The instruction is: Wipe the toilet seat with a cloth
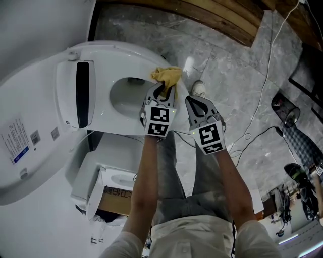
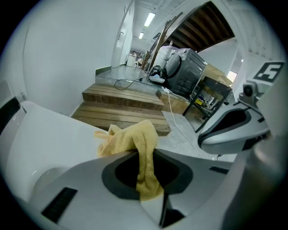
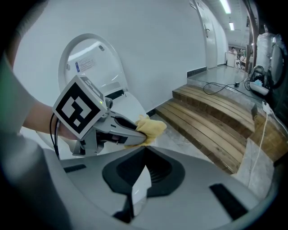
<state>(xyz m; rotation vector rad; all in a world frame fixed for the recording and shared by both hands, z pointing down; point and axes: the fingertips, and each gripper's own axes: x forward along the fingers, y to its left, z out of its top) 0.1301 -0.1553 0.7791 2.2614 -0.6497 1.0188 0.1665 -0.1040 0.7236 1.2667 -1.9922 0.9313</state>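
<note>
A white toilet seat [image 1: 132,55] rings the bowl [image 1: 126,95], with the lid [image 1: 30,151] raised at the left. A yellow cloth [image 1: 168,75] lies bunched on the seat's right rim, and my left gripper [image 1: 164,91] is shut on it. In the left gripper view the cloth [image 2: 135,143] hangs down between the jaws over the seat [image 2: 49,139]. My right gripper [image 1: 198,103] is shut and empty, just right of the toilet over the floor. The right gripper view shows the left gripper [image 3: 135,132] holding the cloth [image 3: 151,129].
A grey marble floor [image 1: 232,75] lies right of the toilet, with wooden steps [image 1: 202,15] at the top. White cables [image 1: 262,95] run across the floor. A white box [image 1: 108,189] sits beside the toilet base. The person's legs [image 1: 181,171] stand close to the bowl.
</note>
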